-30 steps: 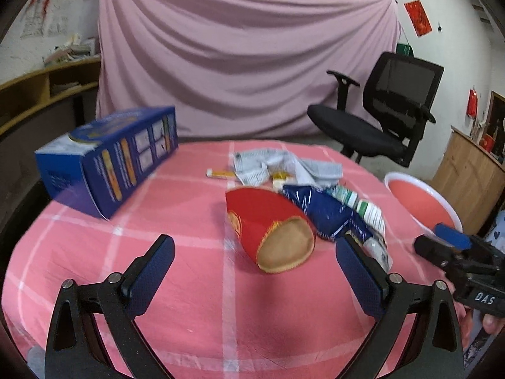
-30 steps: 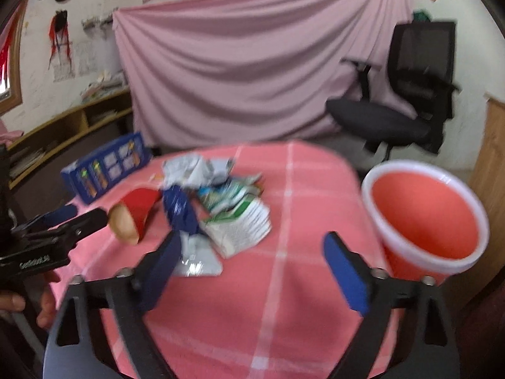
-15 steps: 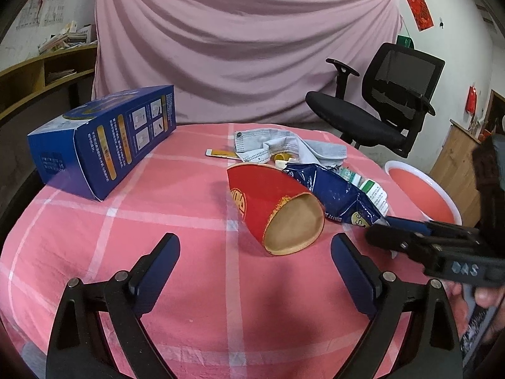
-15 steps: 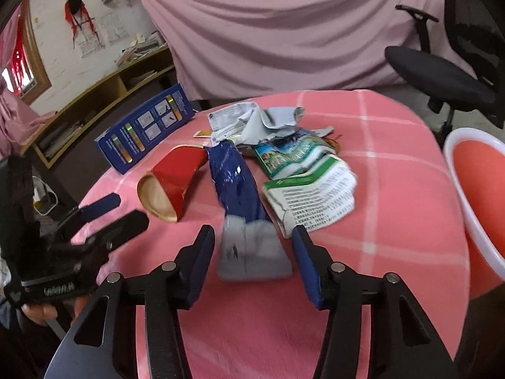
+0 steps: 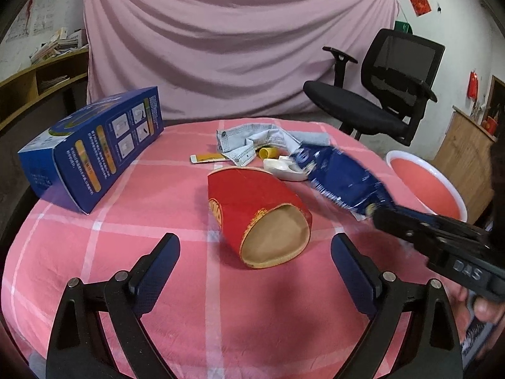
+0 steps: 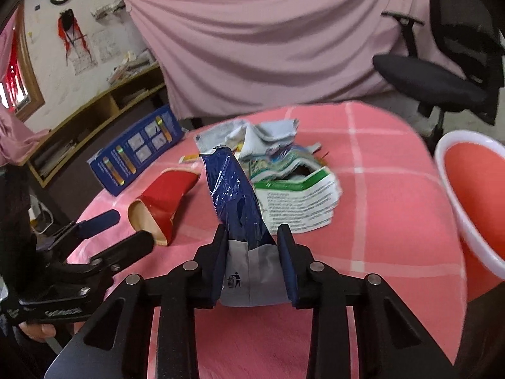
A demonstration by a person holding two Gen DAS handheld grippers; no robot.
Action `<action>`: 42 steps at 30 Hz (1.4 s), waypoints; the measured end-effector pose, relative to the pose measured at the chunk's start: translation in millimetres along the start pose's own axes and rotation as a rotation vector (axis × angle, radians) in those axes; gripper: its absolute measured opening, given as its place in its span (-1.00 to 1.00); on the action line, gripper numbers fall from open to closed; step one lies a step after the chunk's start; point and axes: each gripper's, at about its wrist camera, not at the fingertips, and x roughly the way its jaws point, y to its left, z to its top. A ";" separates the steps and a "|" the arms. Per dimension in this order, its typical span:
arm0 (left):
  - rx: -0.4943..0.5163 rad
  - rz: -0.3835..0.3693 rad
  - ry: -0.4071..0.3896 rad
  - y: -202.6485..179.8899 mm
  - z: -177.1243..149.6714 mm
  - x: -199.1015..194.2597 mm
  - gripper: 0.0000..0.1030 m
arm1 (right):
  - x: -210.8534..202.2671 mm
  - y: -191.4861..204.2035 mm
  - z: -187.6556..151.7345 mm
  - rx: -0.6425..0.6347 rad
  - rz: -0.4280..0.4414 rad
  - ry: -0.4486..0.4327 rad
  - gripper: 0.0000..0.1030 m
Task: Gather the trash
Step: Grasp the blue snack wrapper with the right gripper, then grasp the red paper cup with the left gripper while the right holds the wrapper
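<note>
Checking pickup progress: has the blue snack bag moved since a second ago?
Yes. The blue snack bag is lifted off the green leaflet; the right gripper has just closed on it.

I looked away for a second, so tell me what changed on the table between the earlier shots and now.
The right gripper has just been closing and now pinches the near end of the blue wrapper, which has lifted off the table. The left gripper remains open, short of the red cup. The blue box, papers and red bin stayed put.

Pink checked table (image 5: 104,252), litter-strewn
</note>
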 end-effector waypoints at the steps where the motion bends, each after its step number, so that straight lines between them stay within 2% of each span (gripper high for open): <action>1: 0.000 0.001 0.007 -0.9 1.4 3.1 0.82 | -2.7 0.6 -0.5 -0.004 -0.008 -0.019 -0.44; 6: -0.003 0.018 0.056 -3.5 4.8 18.8 0.77 | -10.7 1.1 -1.5 -0.001 -0.026 -0.075 -0.44; 8: -0.017 0.015 0.085 -2.7 8.1 25.2 0.65 | -10.6 1.4 -1.8 -0.002 -0.021 -0.076 -0.44; 13: -0.094 -0.034 0.119 6.0 14.2 30.8 0.64 | -8.9 -0.2 -1.6 0.015 -0.012 -0.075 -0.44; 19: -0.137 -0.041 0.138 10.3 25.9 29.9 0.64 | -8.1 1.3 -3.4 0.014 -0.015 -0.072 -0.44; 21: -0.143 -0.039 0.139 11.1 28.0 28.6 0.27 | -7.4 0.4 -3.4 0.017 -0.018 -0.068 -0.44; 22: -0.143 -0.035 0.148 11.4 28.6 29.3 0.21 | -6.9 0.0 -3.3 0.019 -0.019 -0.066 -0.44; 28: -0.143 -0.032 0.138 12.8 26.4 22.4 0.20 | -5.9 -0.4 -3.5 0.022 -0.021 -0.061 -0.44; 31: -0.134 -0.023 0.116 13.2 17.5 14.1 0.19 | -6.9 0.3 -3.7 0.021 -0.022 -0.066 -0.44; 34: -0.129 0.013 0.052 12.2 6.2 -0.7 0.19 | -11.4 1.7 -5.3 0.015 -0.023 -0.091 -0.44; 39: -0.105 0.043 -0.097 4.0 -5.8 -28.8 0.19 | -35.8 6.3 -11.9 -0.012 0.003 -0.225 -0.44; 42: -0.072 0.040 -0.201 -11.3 0.2 -45.9 0.19 | -55.7 1.8 -14.8 0.007 0.015 -0.325 -0.44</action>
